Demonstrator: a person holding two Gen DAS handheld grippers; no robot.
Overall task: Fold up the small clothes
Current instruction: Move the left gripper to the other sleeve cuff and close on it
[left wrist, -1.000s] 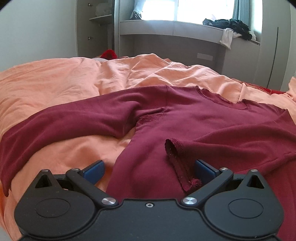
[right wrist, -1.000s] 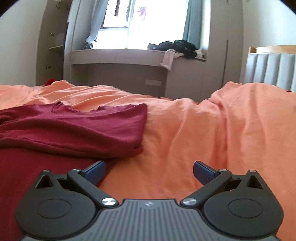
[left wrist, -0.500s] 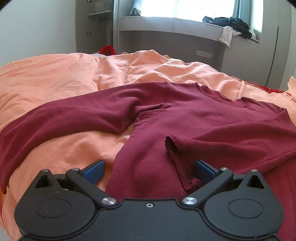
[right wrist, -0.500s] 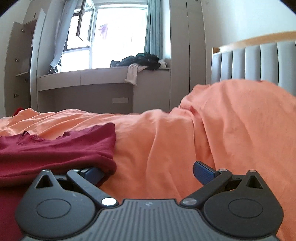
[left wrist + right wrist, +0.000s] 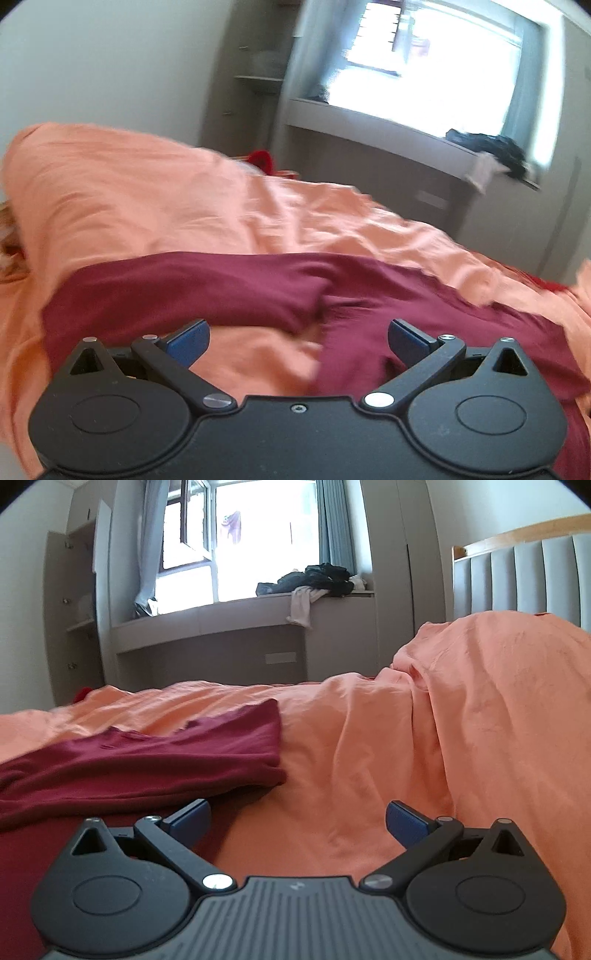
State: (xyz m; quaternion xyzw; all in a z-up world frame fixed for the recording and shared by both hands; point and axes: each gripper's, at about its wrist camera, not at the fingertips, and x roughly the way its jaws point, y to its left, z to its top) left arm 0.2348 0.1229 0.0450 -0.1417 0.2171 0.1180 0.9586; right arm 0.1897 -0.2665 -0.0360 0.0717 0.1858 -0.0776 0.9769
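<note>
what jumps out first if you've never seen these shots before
The dark red top spread across the orange bedcover stands out most, one long sleeve stretched toward the left. Both the left gripper and the right gripper are open, low over the bed. Behind, dark clothes are heaped on the sill under a bright window.

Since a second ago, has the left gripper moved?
Yes. The left gripper has swung left: the window sill slid right in its view, and the sweater cuff is gone.

One garment, two grippers

One maroon sweater [image 5: 236, 291] ahead of both grippers' fingers (left gripper [image 5: 298, 341], right gripper [image 5: 297, 821]), on one orange sheet [image 5: 369, 768].
</note>
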